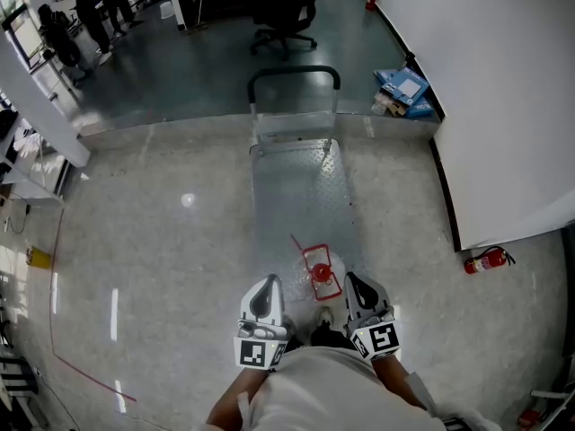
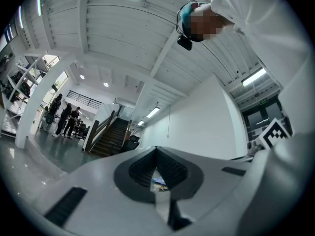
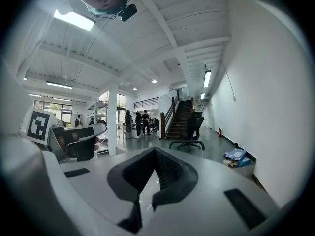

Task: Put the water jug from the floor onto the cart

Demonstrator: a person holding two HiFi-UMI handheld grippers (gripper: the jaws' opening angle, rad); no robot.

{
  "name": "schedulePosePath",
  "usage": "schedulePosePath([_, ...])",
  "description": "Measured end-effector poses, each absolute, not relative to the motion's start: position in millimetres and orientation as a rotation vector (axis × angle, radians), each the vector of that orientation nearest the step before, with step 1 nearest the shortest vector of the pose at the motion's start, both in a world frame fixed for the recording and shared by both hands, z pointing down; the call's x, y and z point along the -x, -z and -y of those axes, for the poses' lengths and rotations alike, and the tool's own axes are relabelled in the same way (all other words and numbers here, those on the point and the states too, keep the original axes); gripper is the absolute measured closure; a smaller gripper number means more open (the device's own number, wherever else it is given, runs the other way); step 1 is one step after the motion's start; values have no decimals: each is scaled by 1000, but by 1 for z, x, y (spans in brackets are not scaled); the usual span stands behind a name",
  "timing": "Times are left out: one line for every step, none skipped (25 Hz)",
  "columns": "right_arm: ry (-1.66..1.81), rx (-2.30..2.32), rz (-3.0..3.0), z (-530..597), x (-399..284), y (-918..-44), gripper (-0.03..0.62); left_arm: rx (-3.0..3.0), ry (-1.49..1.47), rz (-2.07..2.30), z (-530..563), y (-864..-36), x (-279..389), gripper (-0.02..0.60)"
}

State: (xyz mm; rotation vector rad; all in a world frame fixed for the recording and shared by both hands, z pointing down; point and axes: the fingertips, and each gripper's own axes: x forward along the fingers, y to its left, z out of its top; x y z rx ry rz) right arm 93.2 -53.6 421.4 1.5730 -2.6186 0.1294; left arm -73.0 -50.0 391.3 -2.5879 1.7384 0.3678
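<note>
The water jug (image 1: 319,273) is clear with a red cap and red handle frame, and stands upright at the near end of the cart's metal deck (image 1: 301,196). The cart's black handle (image 1: 294,74) is at its far end. My left gripper (image 1: 267,284) is just left of the jug and my right gripper (image 1: 354,283) just right of it, both close to my body and apart from the jug. Both are shut with nothing between the jaws. In the left gripper view the left gripper (image 2: 156,149) points level into the hall; so does the right gripper (image 3: 155,150) in the right gripper view.
A red fire extinguisher (image 1: 486,260) lies on the floor by the white wall at right. Blue boxes (image 1: 406,88) sit near the wall beyond the cart, and an office chair (image 1: 283,16) stands behind the handle. People (image 1: 81,7) stand far left. A staircase (image 3: 183,117) rises at the back.
</note>
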Motion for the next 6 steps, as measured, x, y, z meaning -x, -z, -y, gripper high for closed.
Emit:
schedulePosePath([-130,-1570,2619,53,-93,-421,583,2588,-368,-1737,50,-391,73,578])
schedulePosePath([-131,-1567,2620,54,-93,-422,583,2588,-368,-1735,50,-390,73,578])
schedulePosePath([-132,-1564,2620,54,-92,-421,583,2588,-367,-1734,50,-390,73,578])
schedulePosePath([-132,-1562,2620,54,-92,-421,583,2588,-367,-1733,51,-389,73,578])
schedulePosePath([-132,-1560,2622,55,-91,-421,583,2588,-367,-1733,51,-389,73,578])
schedulePosePath([-131,-1558,2623,55,-90,-420,583,2588,-367,-1733,51,-388,74,578])
